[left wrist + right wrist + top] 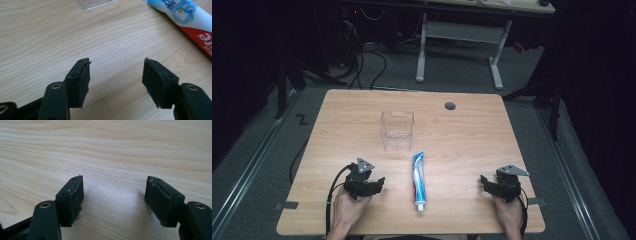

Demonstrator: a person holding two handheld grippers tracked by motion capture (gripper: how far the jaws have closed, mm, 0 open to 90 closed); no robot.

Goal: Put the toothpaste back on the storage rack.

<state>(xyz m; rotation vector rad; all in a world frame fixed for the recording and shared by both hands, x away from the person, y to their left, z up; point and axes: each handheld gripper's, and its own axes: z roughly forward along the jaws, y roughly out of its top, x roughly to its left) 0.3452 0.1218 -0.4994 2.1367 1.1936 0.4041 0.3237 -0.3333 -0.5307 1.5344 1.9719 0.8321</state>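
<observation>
Resting on a pale wooden tabletop (462,130), a toothpaste tube (418,181) lies near the front edge, roughly midway between two hand-held grippers. The tube is blue and white at its flat far end, red lower down, and its white cap points toward the person. Just beyond the flat end stands a clear plastic container (397,131), upright and open at the top, close to the tube; whether they touch cannot be told.

The left gripper (379,183), held in the person's left hand (347,207), sits to the left of the tube, its jaws pointing toward it and standing apart with nothing between them. In the left gripper view the same gripper (116,73) shows bare wood between its black pads, with the tube (185,17) off to the upper right.

The right gripper (484,181), held in the right hand (510,212), sits well to the right of the tube. In the right gripper view its (113,192) jaws are wide apart over bare wood.
</observation>
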